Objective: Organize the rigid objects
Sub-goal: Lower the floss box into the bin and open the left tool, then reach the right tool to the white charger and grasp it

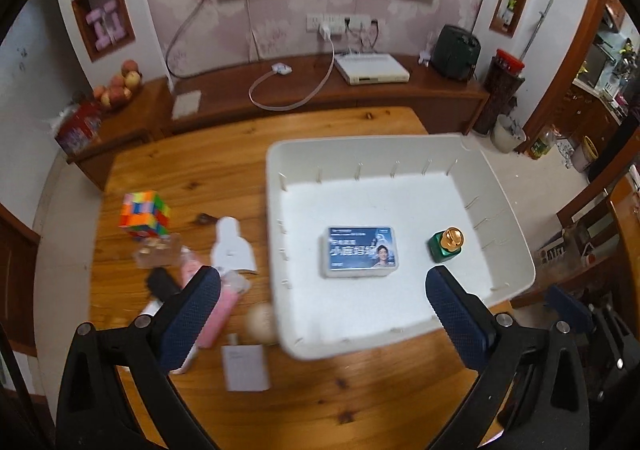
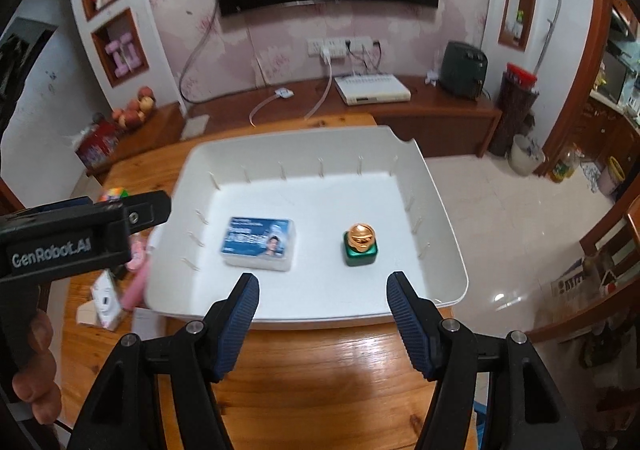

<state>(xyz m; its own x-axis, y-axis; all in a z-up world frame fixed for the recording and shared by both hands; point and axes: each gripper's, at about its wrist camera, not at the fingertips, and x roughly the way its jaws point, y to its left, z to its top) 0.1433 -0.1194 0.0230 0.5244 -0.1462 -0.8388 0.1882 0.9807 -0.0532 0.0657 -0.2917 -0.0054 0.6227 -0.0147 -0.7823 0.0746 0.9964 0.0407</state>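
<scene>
Both tools hang above the wooden counter (image 1: 328, 390) with nothing between their jaws: the left tool (image 1: 322, 314) gapes wide, the right tool (image 2: 322, 308) stands partly open. In the white tray (image 2: 448, 218) lie a blue tin (image 2: 259, 243) and a green bottle (image 2: 360, 248), apart. A colour cube (image 1: 145, 213) sits left of the tray.

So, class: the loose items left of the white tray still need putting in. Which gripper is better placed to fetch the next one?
Probably the left gripper: its jaws stand wide open and empty, and the multicoloured puzzle cube and pink bottle lie on its side of the white plastic tray. The right gripper faces the tray.
</scene>
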